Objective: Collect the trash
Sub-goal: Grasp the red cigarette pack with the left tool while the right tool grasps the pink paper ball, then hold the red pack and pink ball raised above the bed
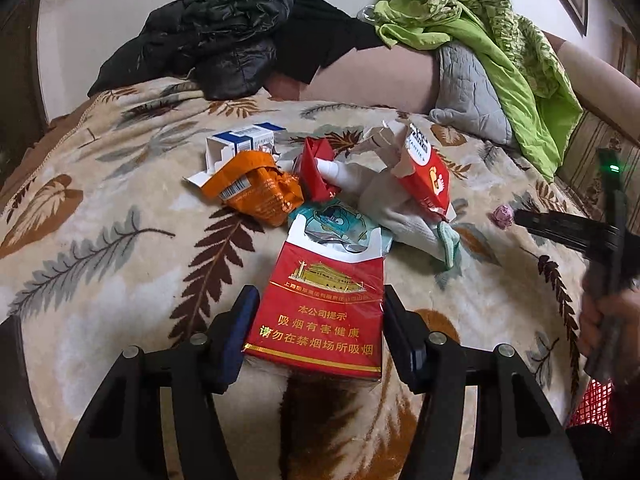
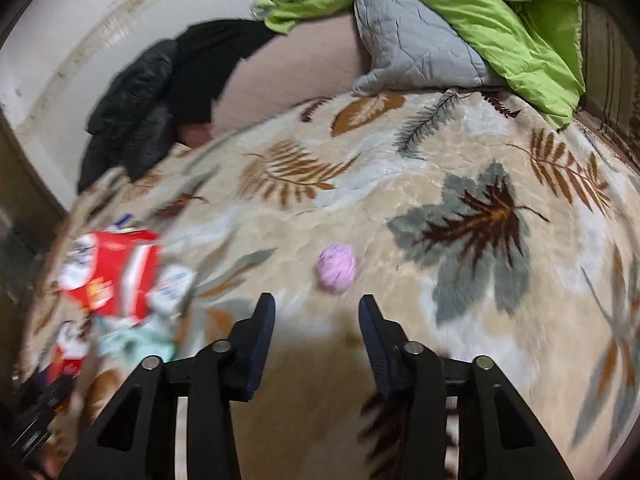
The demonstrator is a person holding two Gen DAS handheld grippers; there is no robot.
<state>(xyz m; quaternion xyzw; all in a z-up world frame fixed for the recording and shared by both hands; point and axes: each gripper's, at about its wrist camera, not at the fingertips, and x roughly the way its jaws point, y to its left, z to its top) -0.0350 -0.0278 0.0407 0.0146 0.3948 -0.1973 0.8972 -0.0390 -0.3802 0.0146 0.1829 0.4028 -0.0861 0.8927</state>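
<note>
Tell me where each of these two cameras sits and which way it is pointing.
Left wrist: on the left gripper, looking along its fingers across the blanket at the trash pile; a red cigarette pack sits between them; the person's right hand shows at right.
Right wrist: on the open right gripper, aimed at a pink wad.
Shared: blanket, pink wad, green quilt, black jacket.

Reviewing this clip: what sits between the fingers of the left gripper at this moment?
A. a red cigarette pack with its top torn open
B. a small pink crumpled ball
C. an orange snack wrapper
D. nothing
A: in the left wrist view the red cigarette pack sits between the left gripper fingers, while the pink ball lies ahead of the open right gripper.
</note>
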